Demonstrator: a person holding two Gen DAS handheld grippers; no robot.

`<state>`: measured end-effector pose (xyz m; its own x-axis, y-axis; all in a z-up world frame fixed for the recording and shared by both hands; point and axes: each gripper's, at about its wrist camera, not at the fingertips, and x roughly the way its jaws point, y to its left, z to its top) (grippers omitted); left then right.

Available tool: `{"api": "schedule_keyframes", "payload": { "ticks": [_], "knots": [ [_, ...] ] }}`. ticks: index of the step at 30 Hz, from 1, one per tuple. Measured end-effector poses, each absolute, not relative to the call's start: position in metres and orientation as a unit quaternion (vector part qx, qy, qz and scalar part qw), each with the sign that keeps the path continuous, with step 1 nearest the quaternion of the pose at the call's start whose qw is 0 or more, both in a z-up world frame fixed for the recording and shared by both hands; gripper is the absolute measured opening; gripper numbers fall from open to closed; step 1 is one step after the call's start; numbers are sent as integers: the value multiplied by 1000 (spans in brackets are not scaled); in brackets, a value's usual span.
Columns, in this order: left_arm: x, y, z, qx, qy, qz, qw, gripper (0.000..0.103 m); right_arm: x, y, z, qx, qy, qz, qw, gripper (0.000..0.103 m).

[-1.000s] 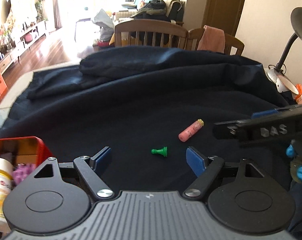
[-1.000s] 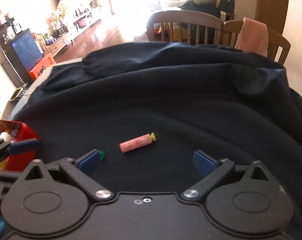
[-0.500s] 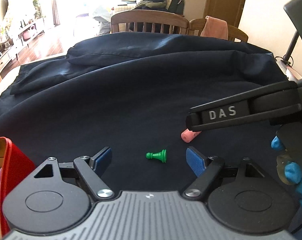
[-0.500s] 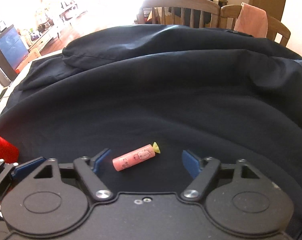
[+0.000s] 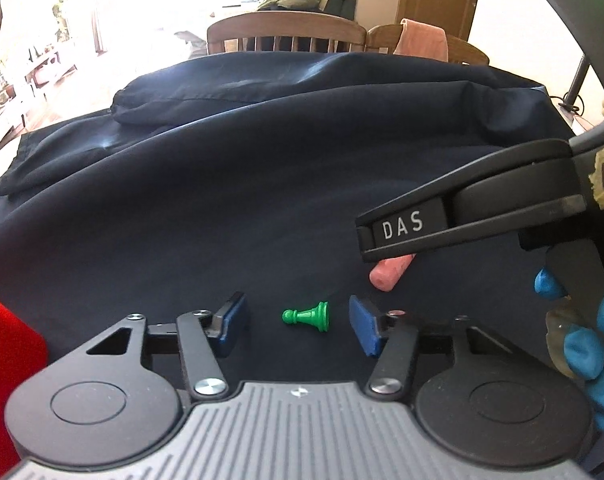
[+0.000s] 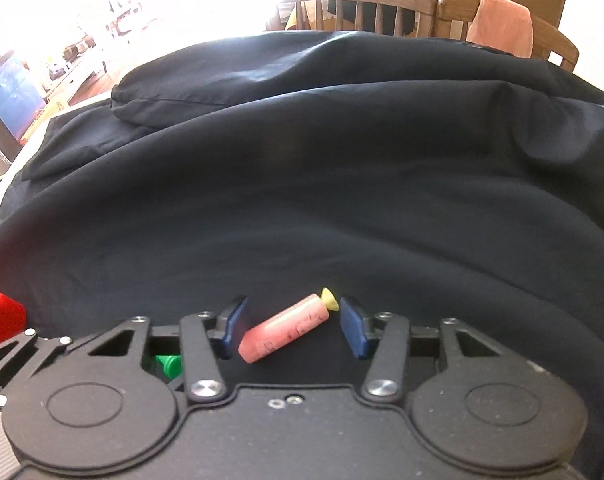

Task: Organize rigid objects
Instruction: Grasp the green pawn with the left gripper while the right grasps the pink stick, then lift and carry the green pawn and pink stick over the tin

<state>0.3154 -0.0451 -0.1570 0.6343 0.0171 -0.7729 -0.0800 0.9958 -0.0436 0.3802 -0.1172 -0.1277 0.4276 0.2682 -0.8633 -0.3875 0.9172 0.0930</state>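
- The left tool (image 5: pixel 297 326) is low over the dark cloth (image 5: pixel 261 184) that covers the counter, with its blue pads (image 5: pixel 231 322) on either side of a green pawn (image 5: pixel 308 315).
- The pawn lies on its side on the cloth, round head to the left and base to the right.
- The left tool's jaws have just been closing. A gap shows on both sides of the pawn, so the pads do not press on it.
- The right tool (image 6: pixel 291 326) straddles a pink tube (image 6: pixel 283 330) with a yellow tip (image 6: pixel 329 299).
- The tube lies slanted on the cloth, its blunt end near the left pad (image 6: pixel 231 326) and its yellow tip up by the right pad.
- The right tool's jaws have also just been closing. Whether either pad touches the tube I cannot tell; the tube lies on the cloth and no firm grip shows.
- From the left wrist view, the right tool's black finger (image 5: pixel 442 224) marked "DAS" crosses above the tube, hiding most of it, and a blue-gloved hand (image 5: pixel 590 344) holds that tool at the right edge.
- A red box (image 5: pixel 9 356) stands at the left edge, well apart from the pawn.
- The pawn and tube lie near each other, not touching.
- Wooden chairs (image 6: pixel 358 0) stand behind the counter, one with a pink towel (image 6: pixel 500 26) over its back.
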Motion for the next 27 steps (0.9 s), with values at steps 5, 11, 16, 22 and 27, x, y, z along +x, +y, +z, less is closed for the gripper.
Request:
{"api": "schedule_keyframes", "payload": {
  "ticks": [5,11,16,22,27],
  "knots": [
    [314,-44,-157,-37,424,26,905,32,371,-116,-127,-86,488,198,846,29],
    [311,-46,-156,-34,426,23,904,24,363,-124,-125,-94,480,216,845,14],
    [309,-46,-154,-37,432,24,901,24,352,-136,-118,-90,467,239,847,14],
    [299,-44,-147,-41,432,27,900,24,336,-150,-101,-76,459,257,847,14],
    [288,-42,-136,-48,430,30,901,24,323,-164,-85,-64,450,266,850,14]
  ]
}}
